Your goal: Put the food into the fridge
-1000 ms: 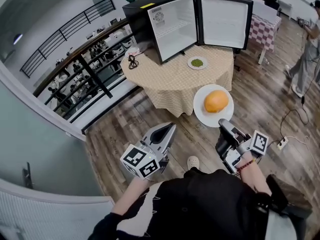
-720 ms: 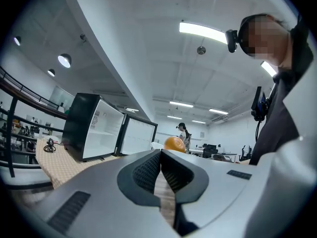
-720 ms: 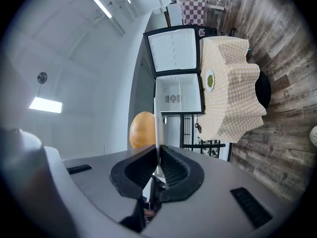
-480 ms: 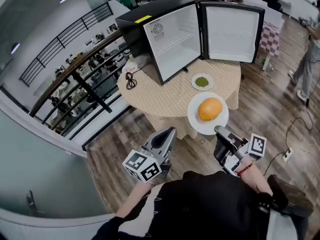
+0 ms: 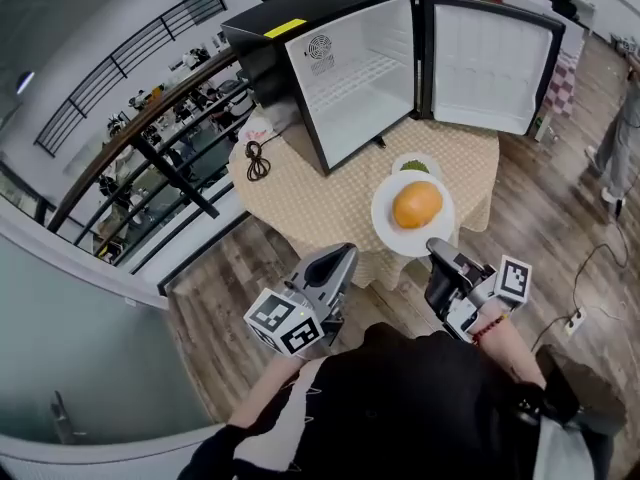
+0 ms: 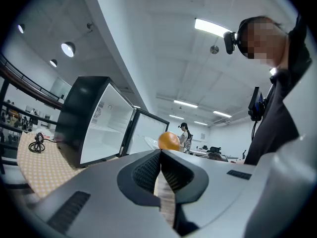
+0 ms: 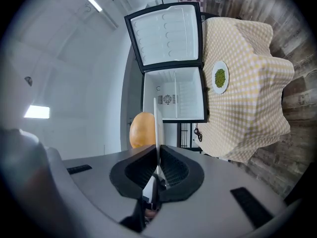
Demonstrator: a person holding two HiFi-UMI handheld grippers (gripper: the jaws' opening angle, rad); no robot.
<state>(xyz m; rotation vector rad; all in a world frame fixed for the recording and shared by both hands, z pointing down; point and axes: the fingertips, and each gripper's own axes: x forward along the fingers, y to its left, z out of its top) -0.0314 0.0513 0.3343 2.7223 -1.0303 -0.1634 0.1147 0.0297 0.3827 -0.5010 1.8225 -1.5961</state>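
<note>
A white plate (image 5: 392, 226) carries a round orange bun (image 5: 417, 204). My right gripper (image 5: 437, 253) is shut on the plate's near rim and holds it level over the table's front edge. In the right gripper view the plate (image 7: 157, 125) shows edge-on between the pads, with the bun (image 7: 142, 129) on its left. My left gripper (image 5: 340, 258) is shut with nothing in it, to the left of the plate. The black fridge (image 5: 350, 68) stands on the table with its door (image 5: 490, 63) swung wide and its white inside bare. A small plate of green food (image 5: 413, 165) lies just behind the held plate.
The round table (image 5: 310, 193) wears a beige checked cloth. A black cable (image 5: 258, 160) lies coiled at its left, near a railing (image 5: 150, 153). A person (image 5: 622, 133) stands at the far right on the wooden floor, and a cord (image 5: 580, 313) trails there.
I have come closer to the table and fridge. The right gripper has carried the plate with the bun forward, so it now overlaps the small green plate. The left gripper stays shut.
</note>
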